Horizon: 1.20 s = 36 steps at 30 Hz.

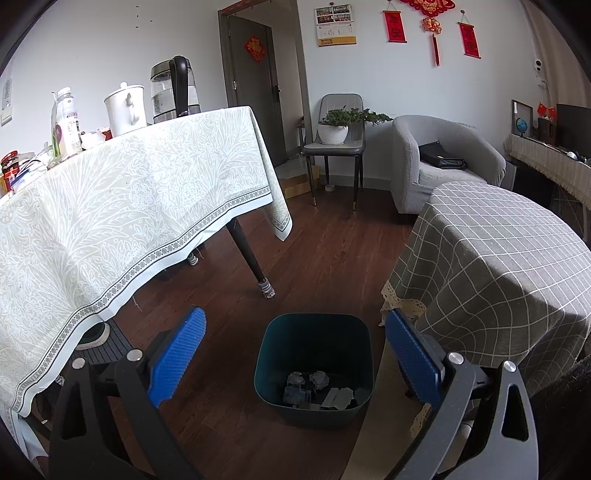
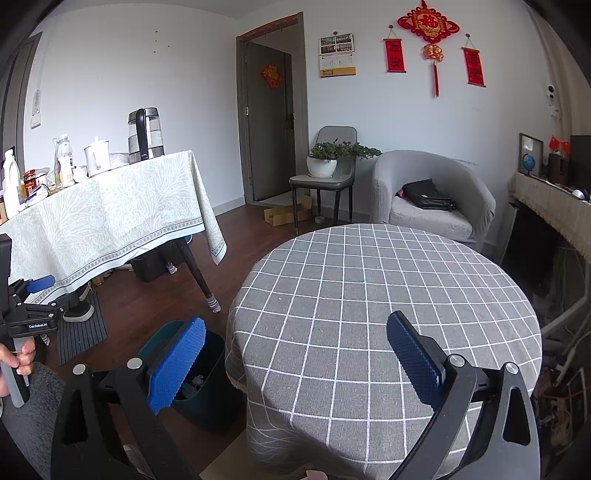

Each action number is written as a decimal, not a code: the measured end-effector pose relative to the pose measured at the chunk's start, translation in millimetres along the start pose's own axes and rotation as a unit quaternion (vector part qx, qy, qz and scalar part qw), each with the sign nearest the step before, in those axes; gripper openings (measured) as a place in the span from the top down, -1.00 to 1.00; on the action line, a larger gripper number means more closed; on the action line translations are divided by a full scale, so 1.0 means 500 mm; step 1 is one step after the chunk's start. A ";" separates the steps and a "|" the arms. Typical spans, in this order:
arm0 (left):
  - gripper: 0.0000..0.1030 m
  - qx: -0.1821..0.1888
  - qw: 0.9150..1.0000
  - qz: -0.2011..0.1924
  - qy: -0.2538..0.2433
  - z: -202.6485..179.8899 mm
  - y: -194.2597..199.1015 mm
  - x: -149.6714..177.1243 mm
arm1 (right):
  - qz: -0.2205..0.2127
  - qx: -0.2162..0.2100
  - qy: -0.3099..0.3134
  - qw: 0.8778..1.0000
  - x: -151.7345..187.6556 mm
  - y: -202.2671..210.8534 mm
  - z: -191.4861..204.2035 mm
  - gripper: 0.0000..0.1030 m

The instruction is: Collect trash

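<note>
The left gripper (image 1: 295,350) hung above the dark green bin (image 1: 314,369) with its blue pads (image 1: 177,362) spread wide and nothing between them. Inside the bin lay crumpled paper (image 1: 319,379) and flat scraps (image 1: 338,398). Left of the bin stood the leaf-patterned table (image 1: 129,206), right of it the checked table (image 1: 498,266)

A big table (image 2: 110,218) with a pale leafy cloth holds a glass kettle (image 2: 144,134), a white jug (image 2: 96,156) and some bottles (image 2: 65,160). A round table (image 2: 369,295) has a grey checked cloth. A plant pot (image 2: 322,166) sits on a grey chair (image 2: 325,177). A black bag (image 2: 426,194) lies on the soft armchair (image 2: 436,192). Red decorations (image 2: 428,26) hang on the wall.
</note>
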State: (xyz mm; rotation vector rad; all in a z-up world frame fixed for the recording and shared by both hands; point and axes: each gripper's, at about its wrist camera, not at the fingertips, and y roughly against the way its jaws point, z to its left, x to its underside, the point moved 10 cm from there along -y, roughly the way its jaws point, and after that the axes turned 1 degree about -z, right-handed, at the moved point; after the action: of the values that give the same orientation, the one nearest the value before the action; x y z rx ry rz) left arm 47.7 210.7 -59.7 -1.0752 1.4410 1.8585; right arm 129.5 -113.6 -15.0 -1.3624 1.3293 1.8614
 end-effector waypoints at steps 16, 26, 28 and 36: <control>-0.93 0.001 1.000 0.001 -0.003 -0.003 -0.003 0.003 | 0.000 0.000 0.000 1.000 0.000 0.000 0.000 -0.93; -0.93 0.001 1.000 0.002 -0.003 -0.005 -0.003 0.005 | 0.000 0.001 0.002 1.000 0.003 -0.002 -0.002 -0.93; -0.93 0.001 1.000 0.002 -0.002 -0.005 -0.003 0.005 | 0.000 0.001 0.002 1.000 0.003 -0.002 -0.002 -0.93; -0.93 0.002 1.000 0.002 -0.002 -0.005 -0.003 0.005 | 0.000 0.001 0.003 1.000 0.003 -0.001 -0.002 -0.93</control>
State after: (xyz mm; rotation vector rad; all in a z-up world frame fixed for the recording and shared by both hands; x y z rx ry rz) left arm 48.4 208.7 -62.7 -1.0675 1.4437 1.8592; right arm 130.0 -114.5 -16.5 -1.3672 1.3330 1.8578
